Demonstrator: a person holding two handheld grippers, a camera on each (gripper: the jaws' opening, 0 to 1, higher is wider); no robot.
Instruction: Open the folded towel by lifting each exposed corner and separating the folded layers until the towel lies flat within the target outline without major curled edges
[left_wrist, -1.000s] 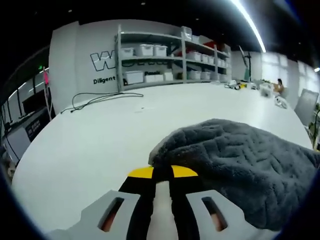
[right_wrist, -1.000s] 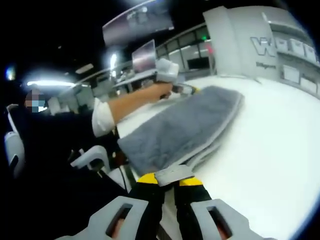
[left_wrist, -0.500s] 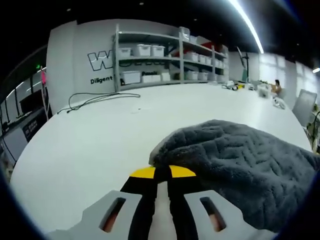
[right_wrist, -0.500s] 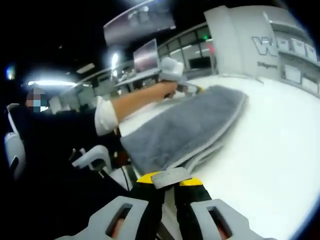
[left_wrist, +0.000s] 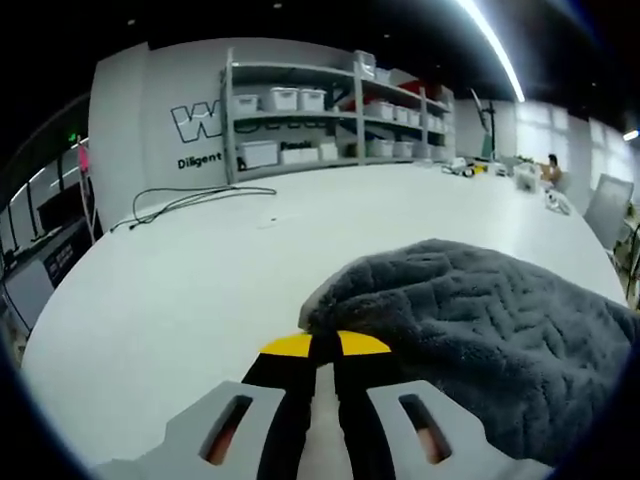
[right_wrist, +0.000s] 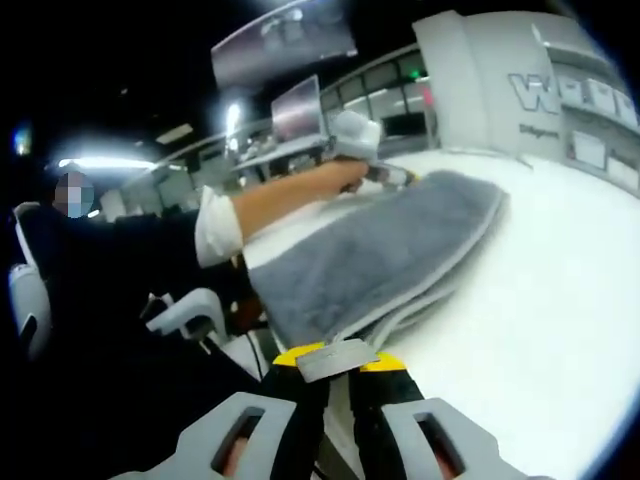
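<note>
A grey folded towel (right_wrist: 385, 262) lies on the white table (right_wrist: 560, 290), its layers stacked along the near edge. My right gripper (right_wrist: 336, 360) is shut on a pale hem corner of the towel at the table's near edge. At the towel's far end my left gripper (right_wrist: 385, 176) grips another corner, held by a person's hand and bare forearm (right_wrist: 285, 198). In the left gripper view my left gripper (left_wrist: 325, 345) is shut on the towel (left_wrist: 480, 330), which bulges up to the right of the jaws.
A shelf rack with white bins (left_wrist: 320, 120) stands against the far wall. A black cable (left_wrist: 195, 200) lies on the table (left_wrist: 180, 290) beyond the towel. Small objects (left_wrist: 530, 180) sit at the far right. A seated person in dark clothes (right_wrist: 90, 290) and a white chair (right_wrist: 185, 315) are left of the table.
In the right gripper view the towel and the left gripper have shifted slightly right and farther off; the towel looks a little more stretched. Both grips are unchanged.
</note>
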